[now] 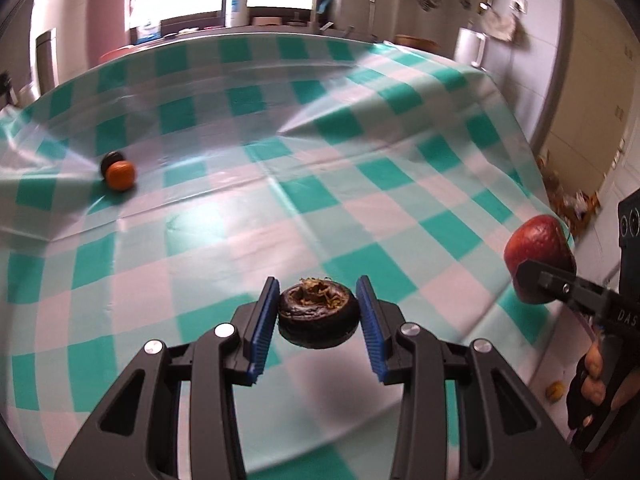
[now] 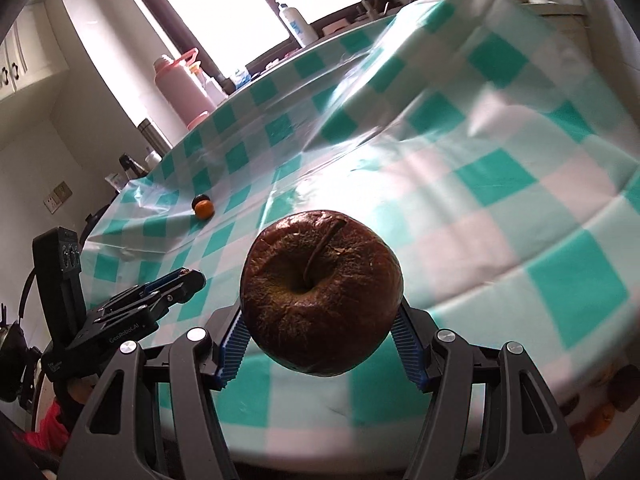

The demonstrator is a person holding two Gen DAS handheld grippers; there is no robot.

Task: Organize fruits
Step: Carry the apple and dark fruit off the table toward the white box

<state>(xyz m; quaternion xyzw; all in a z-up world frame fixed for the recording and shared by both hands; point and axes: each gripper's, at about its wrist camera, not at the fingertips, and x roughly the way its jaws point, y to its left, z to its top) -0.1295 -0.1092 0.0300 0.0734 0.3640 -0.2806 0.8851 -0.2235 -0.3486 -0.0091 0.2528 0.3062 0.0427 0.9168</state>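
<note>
- Fruits in mid-air, left wrist view: we carry a dark, shrivelled round fruit (image 1: 319,312) in the left tool (image 1: 319,318), whose blue pads (image 1: 264,326) are drawn narrow and press on both its flanks, its dried crown facing up, clear of the desk (image 1: 360,140).
- Ahead and to the left on the cloth, well apart from the tool, lie a small orange fruit (image 1: 121,175) and a dark one (image 1: 112,159) touching behind it; any grouping there would, in our judgement, call for a reach forward and leftward, and the left hand sits nearer that pair.
- At the right edge, the right tool (image 1: 538,276) grips a wrinkled red apple (image 1: 534,248), gloved fingers (image 1: 592,376) wrapped round its handle.
- Right wrist view: we hold the apple (image 2: 322,294) in the right tool (image 2: 322,332), its jaws at a middling spread and clamped on the fruit's sides, stem pointing up and away from the camera.
- From here the orange-and-dark pair (image 2: 203,206) lies far forward and left; the left tool (image 2: 188,278) juts in from the left, between us and that pair.
- Beneath us, a glossy teal-and-white checked cloth, creased into ridges, covers the desk; beyond it a bright window (image 2: 224,4), a white bottle (image 2: 297,24) and a pink flask (image 2: 182,88) mark a lived-in kitchen. Both views are blurred.
</note>
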